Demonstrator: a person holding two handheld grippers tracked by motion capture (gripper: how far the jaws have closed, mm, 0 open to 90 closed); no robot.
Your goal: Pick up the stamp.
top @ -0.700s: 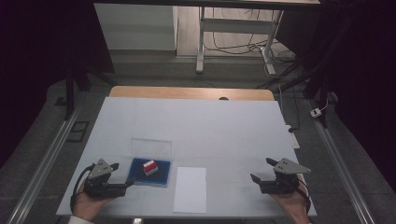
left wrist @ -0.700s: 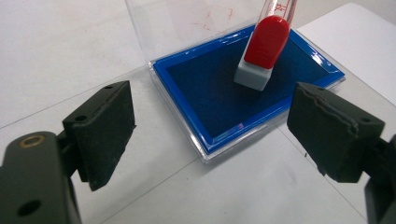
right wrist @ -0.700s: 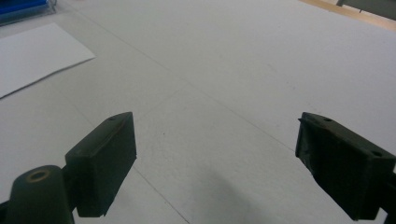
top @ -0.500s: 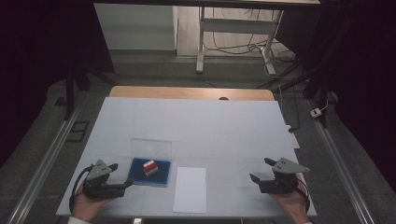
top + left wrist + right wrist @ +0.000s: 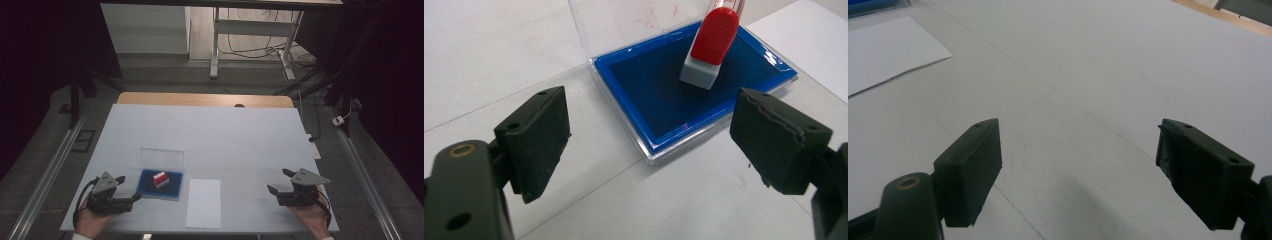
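Observation:
A blue ink pad [image 5: 150,187] lies in an open clear case near the table's front left, its clear lid [image 5: 161,159] folded back behind it. A red-handled stamp [image 5: 161,178] with a pale base stands on the pad. In the left gripper view the stamp [image 5: 709,45] leans on the ink pad [image 5: 659,100] just beyond my jaws. My left gripper [image 5: 130,187] rests just left of the pad, open and holding nothing. My right gripper [image 5: 277,180] stands open at the front right, over bare white tabletop. A white paper sheet [image 5: 204,202] lies between the two grippers.
A white cover [image 5: 210,135] spreads over the table, with a wooden edge [image 5: 200,99] at the far side. In the right gripper view the paper sheet [image 5: 888,50] lies at the upper left. Desk legs and cables stand on the floor beyond the table.

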